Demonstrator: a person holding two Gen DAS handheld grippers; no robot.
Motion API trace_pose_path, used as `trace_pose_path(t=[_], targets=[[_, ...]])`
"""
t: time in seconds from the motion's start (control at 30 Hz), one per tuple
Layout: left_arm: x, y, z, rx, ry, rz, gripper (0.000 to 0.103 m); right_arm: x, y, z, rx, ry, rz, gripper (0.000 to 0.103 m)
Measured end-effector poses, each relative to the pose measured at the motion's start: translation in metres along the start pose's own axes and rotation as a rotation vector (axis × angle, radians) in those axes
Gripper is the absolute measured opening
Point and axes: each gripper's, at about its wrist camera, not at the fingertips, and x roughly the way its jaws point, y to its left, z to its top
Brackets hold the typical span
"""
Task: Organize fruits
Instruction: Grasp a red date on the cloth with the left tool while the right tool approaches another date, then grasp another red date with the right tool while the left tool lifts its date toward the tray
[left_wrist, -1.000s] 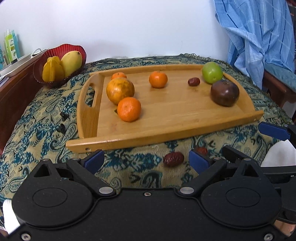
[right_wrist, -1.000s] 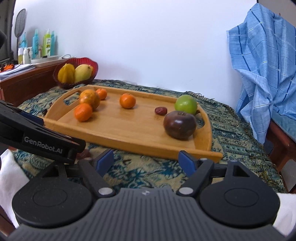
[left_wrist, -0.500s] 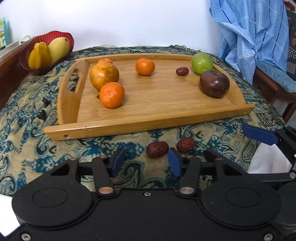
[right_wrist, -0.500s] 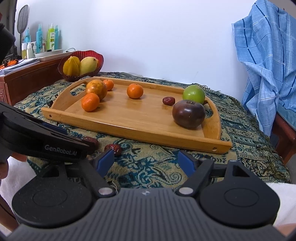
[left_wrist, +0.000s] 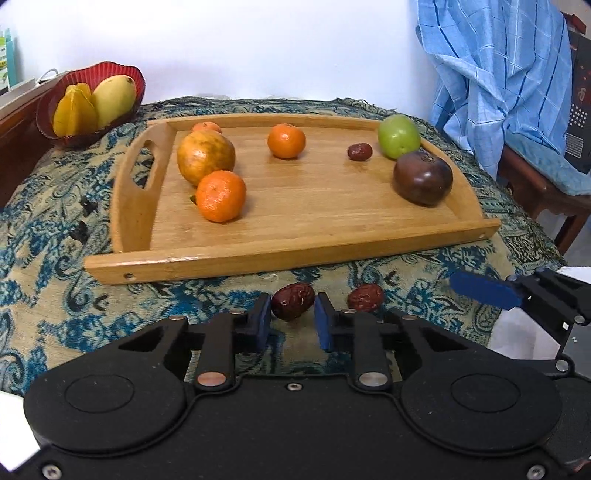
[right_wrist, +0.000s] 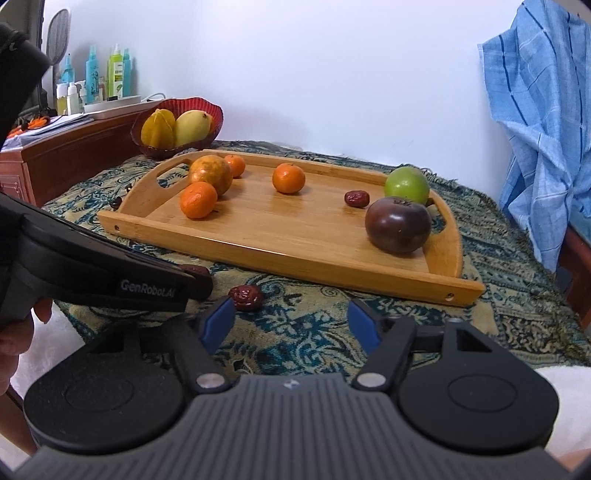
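Note:
A wooden tray (left_wrist: 314, 254) on the patterned cloth holds several oranges, a yellow pomegranate (left_wrist: 205, 157), a red date (left_wrist: 359, 151), a green apple (left_wrist: 399, 136) and a dark purple fruit (left_wrist: 423, 177). Two red dates lie on the cloth before the tray. My left gripper (left_wrist: 291, 319) has its blue pads on either side of the left date (left_wrist: 292, 305), nearly touching it. The other date (left_wrist: 365, 297) lies just right; it also shows in the right wrist view (right_wrist: 245, 297). My right gripper (right_wrist: 290, 325) is open and empty over the cloth, right of the left gripper's body (right_wrist: 92, 273).
A red bowl (left_wrist: 129, 75) with a mango and a starfruit stands at the back left. A wooden cabinet (right_wrist: 55, 155) with bottles is to the left. A chair draped in blue cloth (left_wrist: 498, 81) stands to the right. The tray's near rim (right_wrist: 295, 266) lies just behind the dates.
My left gripper has moved forward and narrowed its jaws around the left date. The right gripper has moved a little closer to the tray and stays open.

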Motion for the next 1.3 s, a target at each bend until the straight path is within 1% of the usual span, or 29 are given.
trace_pose_path(t=[0.1, 0.17, 0.27, 0.47, 0.63, 0.8, 0.93, 1.03, 1.17, 1.3], targets=[[-0.002, 0.005, 0.001, -0.003, -0.004, 0.007, 0.024, 0.004, 0.0, 0.001, 0.02, 0.01, 0.029, 0.067], [-0.003, 0.007, 0.001, -0.004, -0.007, 0.012, 0.024, 0.005, 0.001, 0.001, 0.027, 0.009, 0.055, 0.058], [-0.004, 0.011, 0.001, -0.009, -0.011, 0.017, 0.024, 0.008, 0.006, 0.002, 0.02, 0.0, 0.087, 0.051], [-0.005, 0.016, -0.001, -0.014, -0.012, 0.022, 0.024, 0.017, 0.015, 0.004, 0.001, 0.009, 0.08, 0.046], [-0.004, 0.018, -0.002, -0.023, -0.012, 0.024, 0.024, 0.02, 0.019, 0.003, 0.008, -0.01, 0.078, 0.041], [-0.003, 0.02, -0.003, -0.025, -0.01, 0.027, 0.024, 0.021, 0.023, 0.002, -0.008, -0.009, 0.063, 0.036], [-0.003, 0.02, -0.003, -0.027, -0.01, 0.023, 0.024, 0.022, 0.025, 0.0, -0.014, 0.002, 0.058, 0.028], [-0.003, 0.019, -0.003, -0.03, -0.013, 0.019, 0.024, 0.021, 0.025, 0.0, -0.01, -0.004, 0.054, 0.027], [-0.006, 0.017, 0.0, -0.041, -0.02, 0.007, 0.024, 0.016, 0.021, 0.001, 0.02, -0.034, 0.04, 0.027], [-0.01, 0.014, 0.009, -0.036, -0.041, -0.01, 0.024, 0.006, 0.01, 0.006, 0.06, -0.088, 0.027, 0.026]])
